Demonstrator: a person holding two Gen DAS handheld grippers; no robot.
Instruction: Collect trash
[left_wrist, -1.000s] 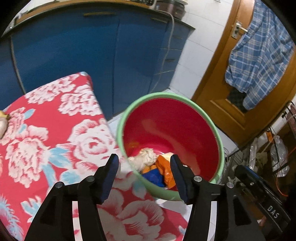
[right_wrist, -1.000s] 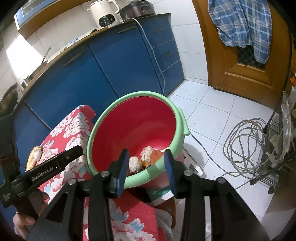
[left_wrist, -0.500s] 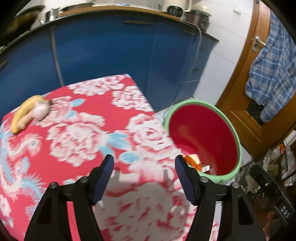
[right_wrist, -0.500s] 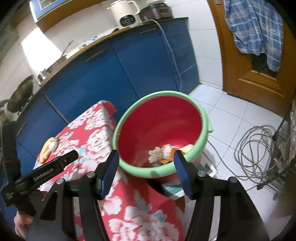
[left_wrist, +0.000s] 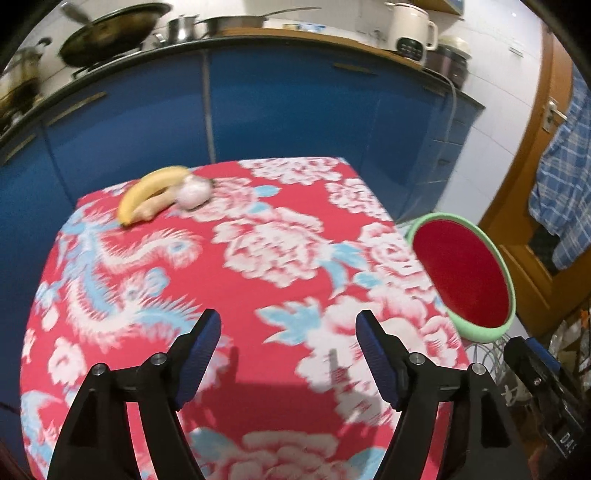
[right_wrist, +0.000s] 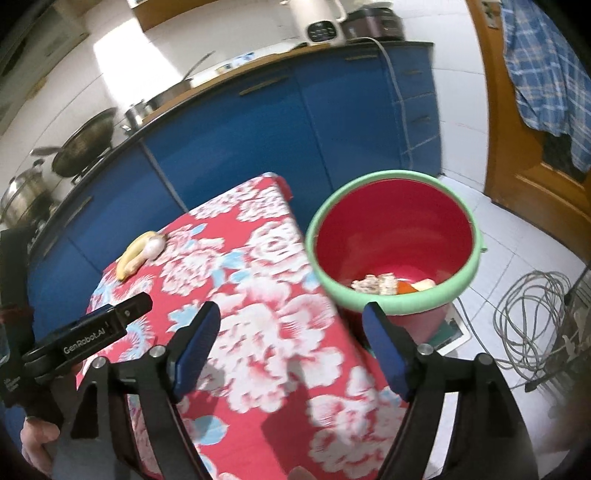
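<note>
Left claw (left_wrist: 288, 345): open, empty.
Right claw (right_wrist: 291, 345): open, empty.
Banana peel (left_wrist: 147, 192): far-left worktop (left_wrist: 258, 295) corner, long axis slanting; left claw nearer.

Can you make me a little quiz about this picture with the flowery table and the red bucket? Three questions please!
1. True or false: the left gripper and the right gripper are both open and hold nothing.
2. What lies on the far corner of the flowery tablecloth? A) a banana beside a pale round lump; B) a spoon; C) a cup.
3. Fill in: the bucket is red inside and has a ____ rim.

Key
1. True.
2. A.
3. Green. Some scraps already lie at its bottom.
</note>
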